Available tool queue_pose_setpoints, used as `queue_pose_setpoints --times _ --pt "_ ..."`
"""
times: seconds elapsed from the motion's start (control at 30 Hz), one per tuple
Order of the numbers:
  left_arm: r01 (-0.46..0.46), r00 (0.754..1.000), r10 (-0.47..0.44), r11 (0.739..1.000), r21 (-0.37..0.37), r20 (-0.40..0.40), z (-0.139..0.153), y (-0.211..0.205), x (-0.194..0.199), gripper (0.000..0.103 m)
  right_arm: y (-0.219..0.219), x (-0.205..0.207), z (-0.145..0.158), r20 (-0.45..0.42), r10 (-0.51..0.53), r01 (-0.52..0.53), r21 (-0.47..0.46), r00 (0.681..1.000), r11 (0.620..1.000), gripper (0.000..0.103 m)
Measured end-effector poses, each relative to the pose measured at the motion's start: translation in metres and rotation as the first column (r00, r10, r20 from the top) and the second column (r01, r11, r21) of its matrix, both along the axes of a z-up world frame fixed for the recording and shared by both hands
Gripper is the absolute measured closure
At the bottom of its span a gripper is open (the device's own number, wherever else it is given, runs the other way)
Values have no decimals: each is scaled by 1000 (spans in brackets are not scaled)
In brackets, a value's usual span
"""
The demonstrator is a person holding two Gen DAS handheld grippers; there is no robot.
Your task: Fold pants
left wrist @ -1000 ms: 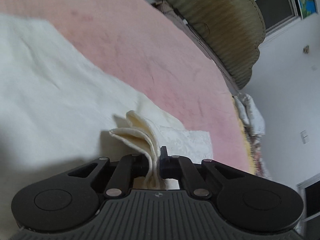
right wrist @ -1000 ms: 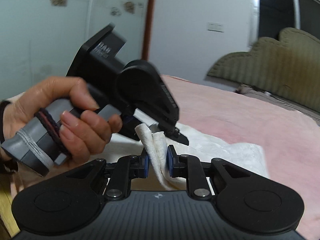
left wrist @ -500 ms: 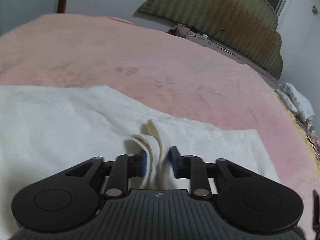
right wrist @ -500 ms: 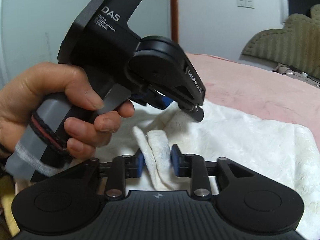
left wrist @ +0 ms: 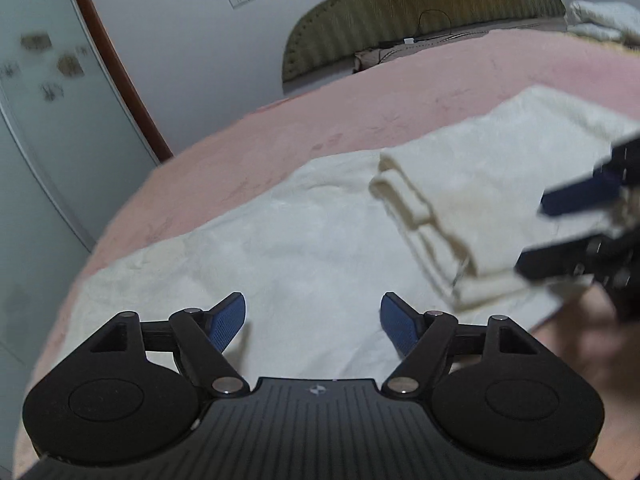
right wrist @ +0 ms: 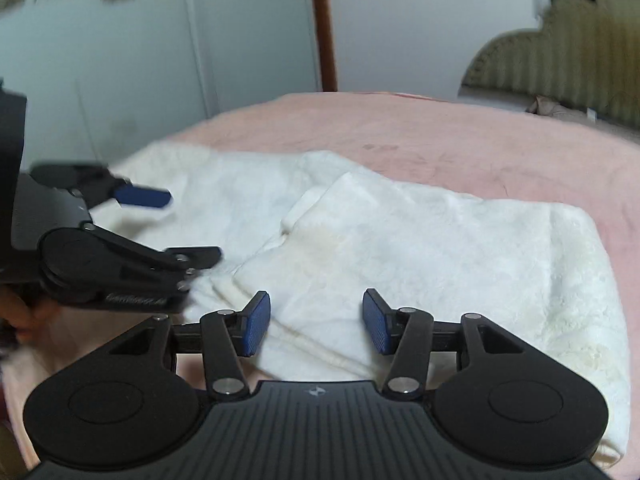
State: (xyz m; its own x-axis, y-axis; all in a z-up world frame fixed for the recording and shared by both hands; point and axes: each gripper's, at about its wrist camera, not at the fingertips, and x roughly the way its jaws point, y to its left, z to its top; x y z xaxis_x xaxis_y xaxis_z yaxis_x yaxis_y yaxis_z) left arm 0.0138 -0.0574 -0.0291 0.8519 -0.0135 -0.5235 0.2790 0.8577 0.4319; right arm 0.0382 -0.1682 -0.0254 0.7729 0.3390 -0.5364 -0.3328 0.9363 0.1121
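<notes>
cream textured cotton pants (right wrist: 420,248) laid part-folded on pink plush bedspread (right wrist: 460,148) | left gripper (left wrist: 312,322) held spread, empty | right gripper (right wrist: 316,322) spread above folded edge, nothing clamped, judged freed for regrasp

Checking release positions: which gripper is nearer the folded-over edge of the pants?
Right. The right gripper hovers open directly over the folded edge of the pants. The left gripper is open too, off to the side over the single flat layer.
</notes>
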Motion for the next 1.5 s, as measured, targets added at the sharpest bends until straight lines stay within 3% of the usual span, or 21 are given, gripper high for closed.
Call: queue_pose_setpoints --times 0.1,0.2,0.27,0.37,0.43,0.53,0.6,0.67,0.73,0.8,0.93,1.03,1.13,1.23,1.33,1.5 --pt "-60 998 61 997 -48 21 12 15 -4 24 12 -18 7 75 21 -18 -46 997 999 53" --pt "-113 993 116 970 -216 2 38 31 2 23 25 -20 9 128 41 -22 -146 991 989 53" --pt "-131 991 119 930 -343 -56 52 40 8 23 40 -12 5 125 58 -28 -233 990 972 53" --pt "-158 979 67 846 -510 -193 64 48 19 23 59 -7 -4 144 81 -24 -358 986 934 54" --pt "-169 968 25 803 -571 -251 67 48 24 23 69 -12 -6 183 81 11 -451 980 893 54" --pt "-171 959 -14 765 -621 -282 67 43 28 23 81 -12 -15 237 90 69 -585 967 808 54" --pt "-177 950 -46 735 -655 -308 65 39 33 23 87 -10 -19 243 111 68 -625 964 778 56" --pt "-195 931 -96 686 -701 -353 61 36 41 23 91 -8 -20 244 142 50 -641 959 766 74" --pt "-229 903 -152 624 -747 -403 53 34 50 23 92 -3 -19 223 160 13 -619 962 785 92" --pt "-259 882 -186 578 -774 -434 48 32 58 23 84 2 -15 207 145 -4 -561 968 828 93" --pt "-319 850 -218 513 -797 -480 38 29 73 25 42 10 8 173 50 -6 -245 984 969 94" --pt "-359 814 -270 462 -811 -514 28 20 85 25 9 14 20 144 2 4 -36 990 999 94" --pt "-412 774 -315 409 -814 -550 15 10 96 26 -8 14 25 126 -11 2 72 992 997 94" --pt "-485 751 -280 381 -787 -598 -1 6 108 32 -7 11 25 127 -7 -3 74 992 997 94" --pt "-543 726 -289 316 -778 -624 -14 12 112 33 -4 13 21 121 -16 11 40 992 999 94" --pt "-577 712 -315 249 -778 -628 -20 26 116 35 13 -1 22 127 37 -24 -100 991 995 90"
